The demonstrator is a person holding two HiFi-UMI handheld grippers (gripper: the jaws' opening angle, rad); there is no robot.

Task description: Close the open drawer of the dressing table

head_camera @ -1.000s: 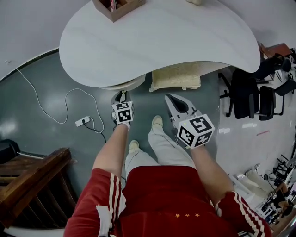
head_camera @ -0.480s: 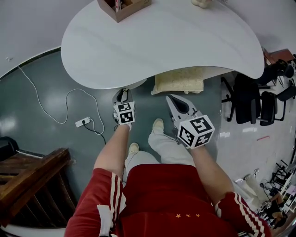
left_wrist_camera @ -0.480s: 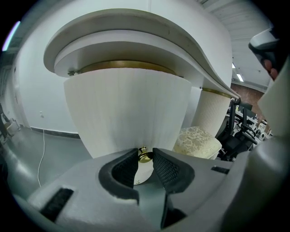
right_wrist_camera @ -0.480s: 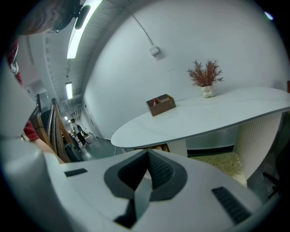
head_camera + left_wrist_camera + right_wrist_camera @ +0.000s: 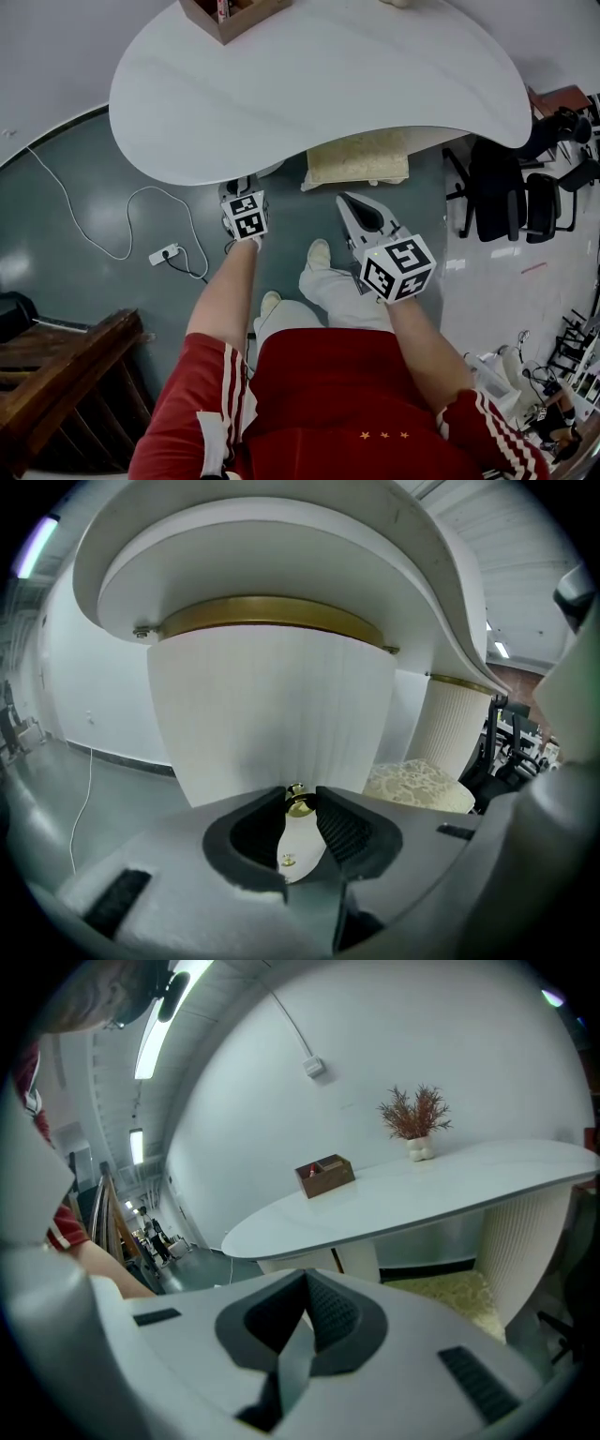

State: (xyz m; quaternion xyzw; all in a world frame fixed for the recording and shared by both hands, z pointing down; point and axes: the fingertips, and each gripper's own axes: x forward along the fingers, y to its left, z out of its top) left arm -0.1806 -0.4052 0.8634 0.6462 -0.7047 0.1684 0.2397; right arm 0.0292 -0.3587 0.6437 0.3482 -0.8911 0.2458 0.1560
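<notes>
The dressing table's white top (image 5: 319,84) fills the upper head view. Under it the white ribbed drawer front (image 5: 272,714) curves below a gold band, and only a sliver of the drawer (image 5: 268,171) shows past the top's edge. My left gripper (image 5: 301,795) is shut on the drawer's small gold knob (image 5: 299,805), which sits between the black pads. From above, the left gripper (image 5: 242,199) is tucked against the table's edge. My right gripper (image 5: 345,199) hangs apart to the right, over the floor, shut on nothing. Its own view shows the right gripper (image 5: 306,1279) with tips together.
A cream cushioned stool (image 5: 356,157) stands under the table, right of the drawer. A wooden box (image 5: 225,14) sits on the top. A white cable and power strip (image 5: 164,253) lie on the floor at left. Black chairs (image 5: 506,197) stand right, dark wooden furniture (image 5: 56,375) lower left.
My left gripper has moved toward the table with the knob held, and the drawer front has slid further in under the top. The right gripper has stayed put.
</notes>
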